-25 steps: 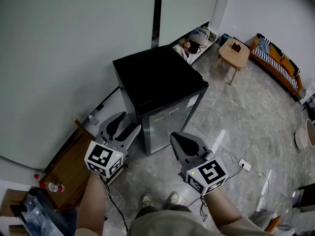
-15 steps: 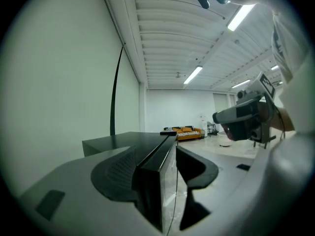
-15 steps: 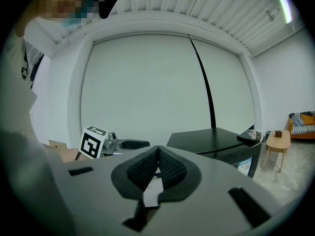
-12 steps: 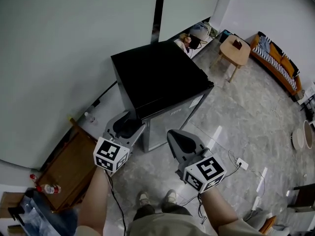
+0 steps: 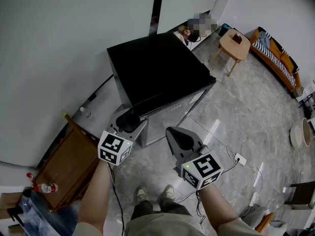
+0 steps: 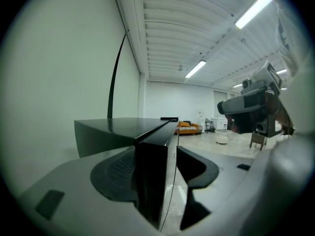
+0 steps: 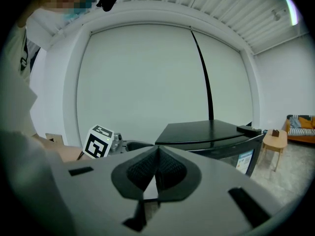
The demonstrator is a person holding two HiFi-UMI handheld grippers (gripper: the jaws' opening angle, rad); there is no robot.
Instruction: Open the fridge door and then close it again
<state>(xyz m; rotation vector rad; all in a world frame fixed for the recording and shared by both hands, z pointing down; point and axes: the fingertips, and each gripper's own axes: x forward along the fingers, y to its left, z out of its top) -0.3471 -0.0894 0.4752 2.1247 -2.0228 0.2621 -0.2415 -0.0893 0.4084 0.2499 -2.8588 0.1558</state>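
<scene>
A small black fridge (image 5: 157, 70) with a glass door (image 5: 174, 113) stands against the wall, and the door lies shut against the body. My left gripper (image 5: 129, 118) is at the fridge's near left corner. In the left gripper view the door's dark edge (image 6: 150, 176) stands between its spread jaws; the left pad is close against it and the right pad stands off with a gap. My left gripper (image 6: 162, 166) is open. My right gripper (image 5: 177, 137) hovers in front of the door, jaws shut on nothing. In the right gripper view the shut pads (image 7: 156, 168) point past the fridge (image 7: 209, 132).
A brown wooden cabinet (image 5: 69, 161) stands left of the fridge, with a bottle (image 5: 49, 187) near it. A round wooden side table (image 5: 236, 43) and a striped sofa (image 5: 278, 58) are at the far right. A power strip (image 5: 241, 159) and cables lie on the floor at right.
Both grippers have sunk and come closer to the fridge. The left one has gone from beside the fridge's left side to straddling the door's edge at the corner.
</scene>
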